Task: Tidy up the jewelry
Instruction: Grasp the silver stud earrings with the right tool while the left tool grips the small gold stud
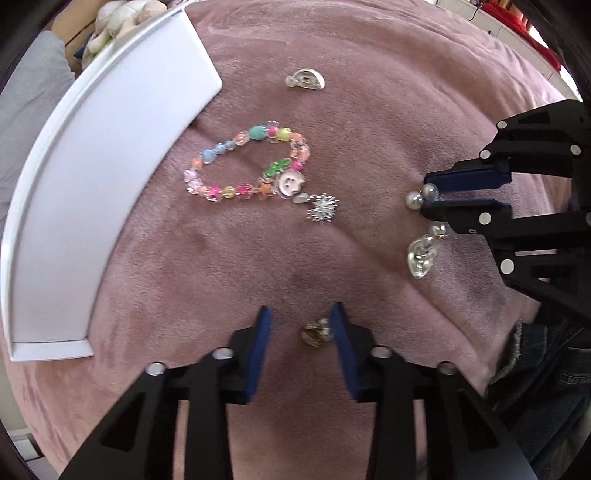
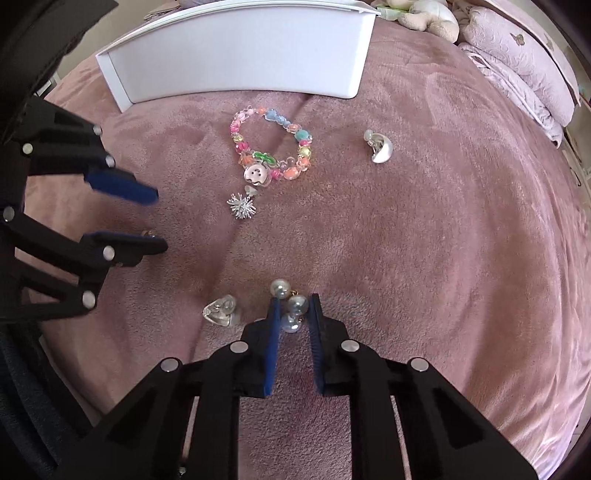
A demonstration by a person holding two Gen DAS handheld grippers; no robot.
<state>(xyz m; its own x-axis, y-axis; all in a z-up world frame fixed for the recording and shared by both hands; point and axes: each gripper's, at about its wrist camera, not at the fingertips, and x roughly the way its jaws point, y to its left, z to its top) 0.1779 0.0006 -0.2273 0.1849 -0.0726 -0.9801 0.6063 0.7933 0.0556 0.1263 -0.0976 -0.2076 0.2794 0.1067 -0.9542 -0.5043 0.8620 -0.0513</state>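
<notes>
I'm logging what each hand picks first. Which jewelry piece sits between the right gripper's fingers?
The pearl cluster earring, pinched by the right gripper. The clear heart earring lies beside it untouched; the beaded bracelet and silver half-moon earring lie farther off.

The white tray (image 2: 240,62) runs off the top of the right wrist view, so its inside stays unseen. In that view the left hand-held gripper (image 2: 160,218) hides nearly all of a small gold piece (image 2: 148,233). The stuffed toys (image 1: 122,18) are cut by the left wrist view's top edge.

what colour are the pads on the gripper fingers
Dark blue pads on black fingers, on both grippers; clearest in the right wrist view.
</notes>
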